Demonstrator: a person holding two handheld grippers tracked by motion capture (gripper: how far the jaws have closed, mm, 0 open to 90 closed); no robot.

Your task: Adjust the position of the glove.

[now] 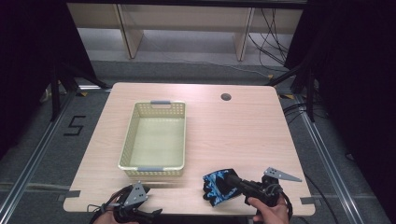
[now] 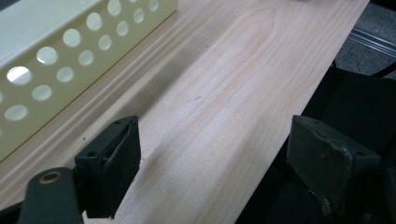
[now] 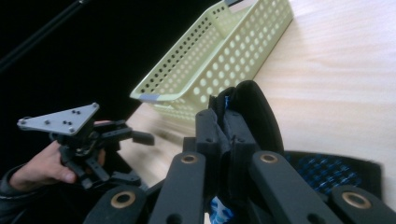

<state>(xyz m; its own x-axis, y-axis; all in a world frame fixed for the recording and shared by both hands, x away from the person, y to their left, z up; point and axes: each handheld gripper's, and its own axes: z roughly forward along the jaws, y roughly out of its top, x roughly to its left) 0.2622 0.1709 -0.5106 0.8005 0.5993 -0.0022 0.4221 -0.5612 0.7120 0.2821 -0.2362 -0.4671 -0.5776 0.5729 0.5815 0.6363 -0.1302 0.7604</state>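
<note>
Right gripper point(image 1: 232, 179): near right edge of table point(image 1: 233, 130), jaws clenched on a glove point(image 1: 215, 185). Glove: black with blue patterned patches, bunched, resting on the table near the front edge, right of the basket point(image 1: 135, 140); long axis roughly left to right, though which end points where cannot be told. Left gripper point(image 2: 212, 158): near left, jaws spread wide, grasping nothing. Basket: pale yellow, perforated, long axis near to far.
</note>
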